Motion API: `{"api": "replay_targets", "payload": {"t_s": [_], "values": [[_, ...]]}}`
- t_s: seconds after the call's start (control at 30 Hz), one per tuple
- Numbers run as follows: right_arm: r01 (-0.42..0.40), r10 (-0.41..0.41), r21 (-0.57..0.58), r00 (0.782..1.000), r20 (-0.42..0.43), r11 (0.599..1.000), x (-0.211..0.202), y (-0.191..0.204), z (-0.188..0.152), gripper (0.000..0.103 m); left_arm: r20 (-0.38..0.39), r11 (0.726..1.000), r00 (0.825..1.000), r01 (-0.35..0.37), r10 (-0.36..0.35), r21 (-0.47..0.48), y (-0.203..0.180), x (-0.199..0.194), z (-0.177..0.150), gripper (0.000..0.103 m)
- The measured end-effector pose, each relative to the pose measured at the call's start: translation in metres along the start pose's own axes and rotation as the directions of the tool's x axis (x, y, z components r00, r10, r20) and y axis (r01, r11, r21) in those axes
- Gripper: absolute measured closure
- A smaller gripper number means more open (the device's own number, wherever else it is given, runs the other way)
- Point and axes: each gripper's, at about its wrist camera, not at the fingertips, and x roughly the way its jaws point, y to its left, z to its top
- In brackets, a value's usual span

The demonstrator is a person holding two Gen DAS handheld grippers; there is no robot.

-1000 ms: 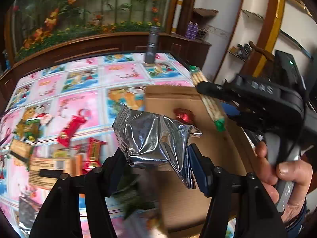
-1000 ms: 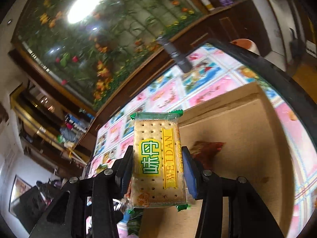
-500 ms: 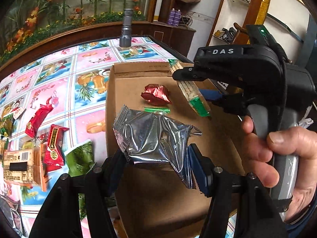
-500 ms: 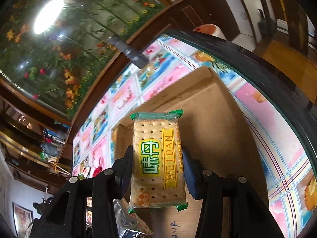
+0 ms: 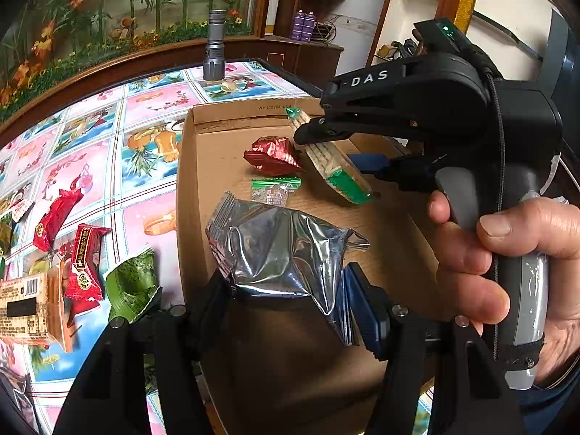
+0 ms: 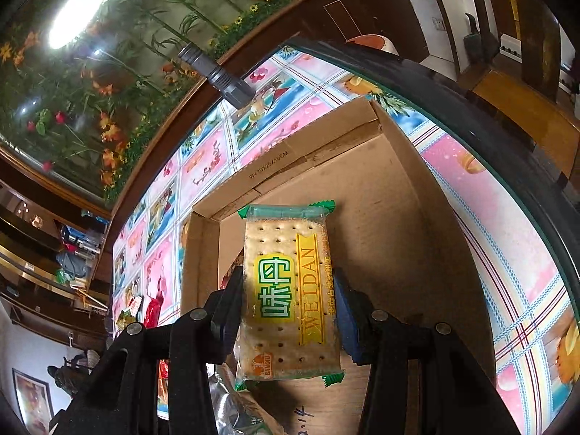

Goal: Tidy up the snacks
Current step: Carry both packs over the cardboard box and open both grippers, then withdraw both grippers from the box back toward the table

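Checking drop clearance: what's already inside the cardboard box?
On the cardboard box floor: a red foil snack and a small green-edged clear packet. The silver pouch in the left gripper hides the floor beneath it.

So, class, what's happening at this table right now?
A person is sorting snacks into a cardboard box. The left gripper grips a silver foil packet above the box, and the right gripper grips a cracker pack. A red wrapper already lies inside; more snacks wait on the tablecloth.
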Motion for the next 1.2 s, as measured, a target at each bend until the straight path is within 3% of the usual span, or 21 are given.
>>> {"api": "replay_targets", "payload": {"t_s": [0.6, 0.83, 1.03, 1.2], "values": [[0.034, -0.034, -0.007, 0.999, 0.037, 0.999, -0.007, 0.002, 0.001, 0.052, 0.018, 0.999, 0.999, 0.038, -0.037, -0.024, 0.006, -0.005, 0.0, 0.039], [0.058, -0.056, -0.017, 0.994, 0.098, 0.998, -0.02, 0.004, 0.002, 0.052, 0.071, 0.995, 0.995, 0.075, -0.07, -0.069, 0.012, -0.019, 0.004, 0.039], [0.034, -0.023, -0.069, 0.989, 0.147, 0.997, -0.028, 0.017, 0.0, 0.052, 0.126, 0.992, 0.989, 0.085, -0.073, -0.095, 0.017, -0.033, 0.006, 0.036], [0.037, -0.023, -0.089, 0.989, 0.147, 0.995, -0.027, 0.022, -0.002, 0.052, 0.134, 0.989, 0.989, 0.078, -0.062, -0.122, 0.024, -0.038, 0.005, 0.036]]}}
